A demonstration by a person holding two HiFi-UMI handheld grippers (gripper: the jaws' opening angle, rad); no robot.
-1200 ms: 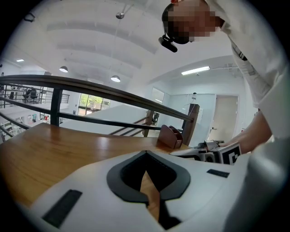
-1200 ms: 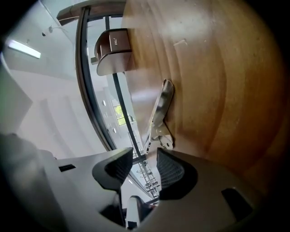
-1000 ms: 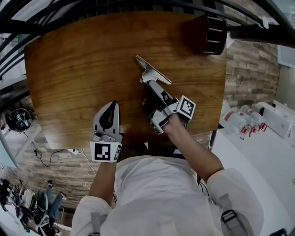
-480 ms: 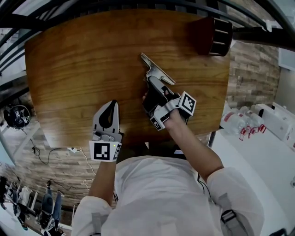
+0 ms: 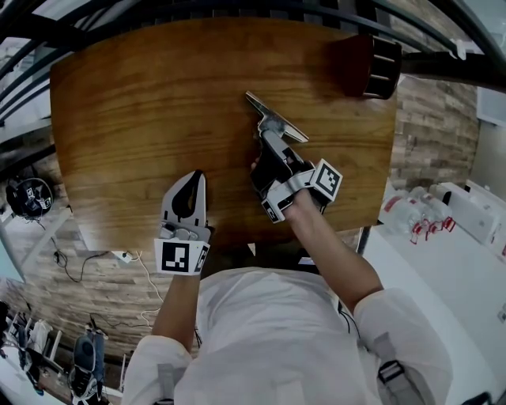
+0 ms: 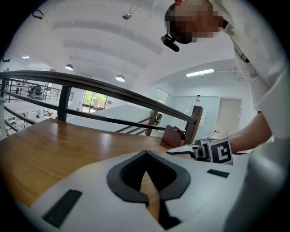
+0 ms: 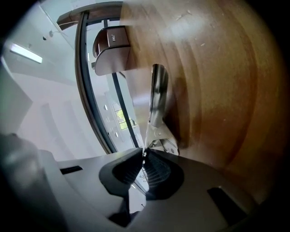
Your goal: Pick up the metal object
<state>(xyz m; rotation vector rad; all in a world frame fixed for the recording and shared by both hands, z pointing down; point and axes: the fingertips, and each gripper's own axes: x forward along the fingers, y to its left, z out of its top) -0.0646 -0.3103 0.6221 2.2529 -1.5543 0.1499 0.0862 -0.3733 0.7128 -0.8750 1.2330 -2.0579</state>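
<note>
The metal object (image 5: 273,119), a flat shiny blade on a short stem, lies on the wooden table (image 5: 142,103) right of the middle. My right gripper (image 5: 269,143) reaches it from the near side. Its jaws are closing tight, with the pads pressed on the thin stem. In the right gripper view the blade (image 7: 157,95) stands straight ahead of the pinched tips of the right gripper (image 7: 144,153). My left gripper (image 5: 192,177) rests near the table's front edge, shut and holding nothing. The left gripper view shows its tips (image 6: 146,154) together over bare wood.
A dark brown holder (image 5: 368,63) stands at the table's far right corner, behind the blade. A black railing (image 5: 237,9) runs along the far edge. A white counter with bottles (image 5: 415,210) lies off to the right.
My right gripper's jaws have come together on the metal object's stem. Gripper and object sit slightly further right and away. The left gripper has stayed where it was.
</note>
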